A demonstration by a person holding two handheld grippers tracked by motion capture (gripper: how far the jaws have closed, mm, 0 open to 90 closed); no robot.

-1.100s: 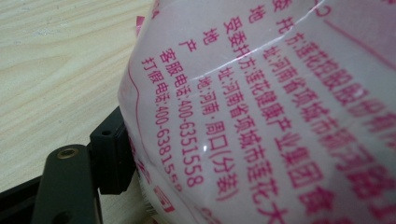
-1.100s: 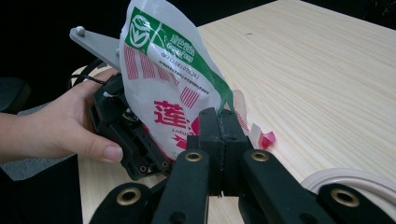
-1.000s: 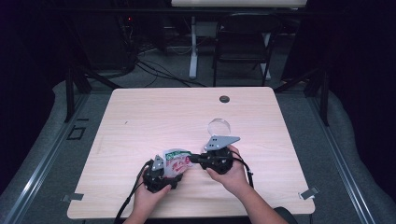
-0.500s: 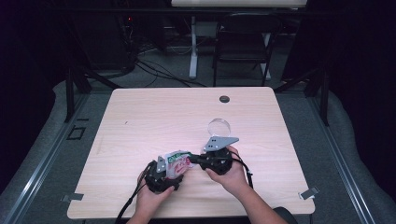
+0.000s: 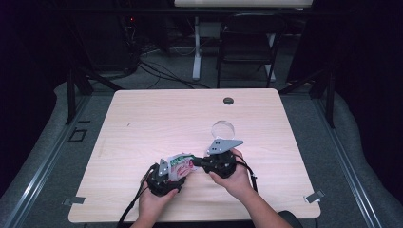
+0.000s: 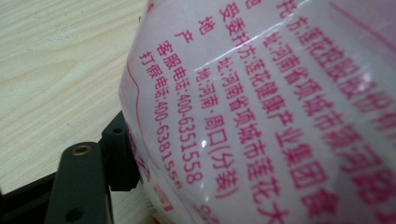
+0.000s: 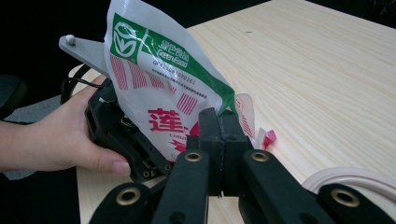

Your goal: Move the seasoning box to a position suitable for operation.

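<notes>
Pinching crinkly glossy plastic packet [image 7: 159,79]: right hand-held gripper [image 7: 218,122], black jaws.

My left gripper [image 5: 177,167] has just been closing its fingers a little around the printed bag [image 5: 181,163], which sits between them. The bag now lies slightly lower and flatter toward the desk [image 5: 157,118] than a second ago.

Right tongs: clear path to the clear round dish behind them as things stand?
Probably not yet. The right tongs are shut on the corner of the printed plastic bag, which the left tongs also hold. The clear round dish sits close behind on open table; letting go first would free them.
</notes>
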